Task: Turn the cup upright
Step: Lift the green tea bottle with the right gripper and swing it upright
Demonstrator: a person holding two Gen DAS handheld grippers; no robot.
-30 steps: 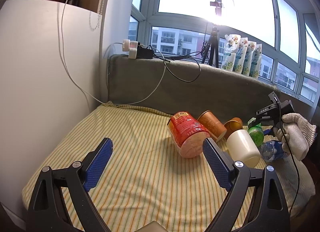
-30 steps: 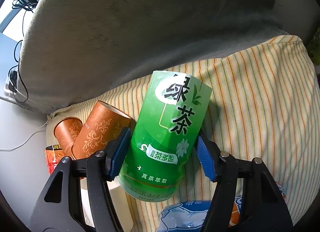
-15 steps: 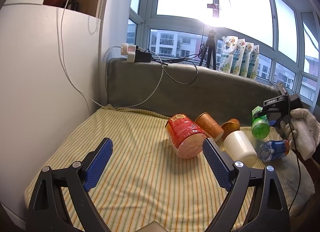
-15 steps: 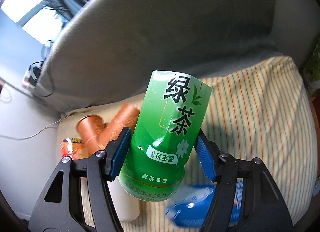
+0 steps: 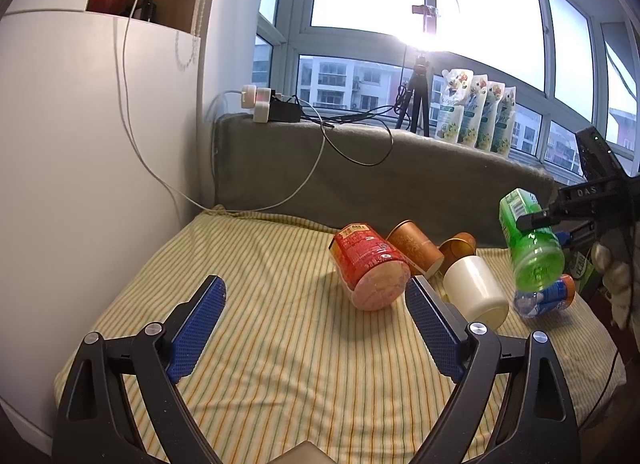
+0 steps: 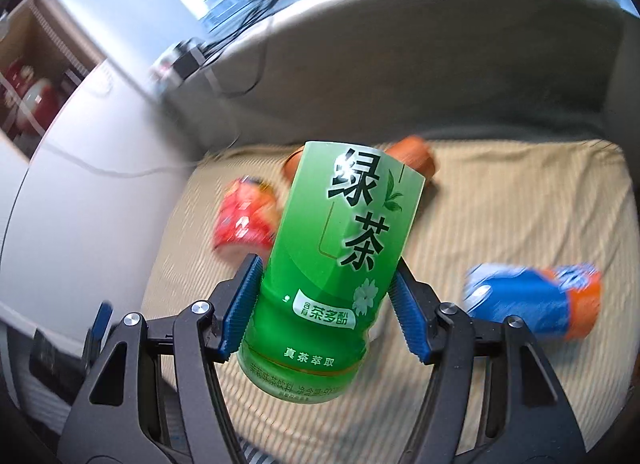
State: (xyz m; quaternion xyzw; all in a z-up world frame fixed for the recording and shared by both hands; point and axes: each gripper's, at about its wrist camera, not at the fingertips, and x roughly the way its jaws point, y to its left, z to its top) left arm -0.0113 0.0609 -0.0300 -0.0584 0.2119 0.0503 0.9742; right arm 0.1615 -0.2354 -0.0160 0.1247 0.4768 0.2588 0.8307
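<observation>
The right gripper (image 6: 326,310) clamps a green tea cup (image 6: 340,264) between its blue pads (image 6: 240,316), holding it tilted in the air above a striped cushion (image 5: 280,344). In the left wrist view the green cup (image 5: 530,244) hangs at the cushion's right end, clear of the fabric, just above a blue-and-orange bottle (image 5: 544,298) lying on its side. The left gripper (image 5: 316,322) hovers wide open and empty over the cushion's near half. A red cup (image 5: 370,270), two brown cups (image 5: 416,246) and a white cup (image 5: 476,290) lie toppled in a cluster at mid-cushion, the white one just beside the left gripper's right pad. A grey backrest (image 5: 400,184) bounds the far edge and a white cabinet (image 5: 80,164) the left; bare striped fabric stretches across the left and near side.
</observation>
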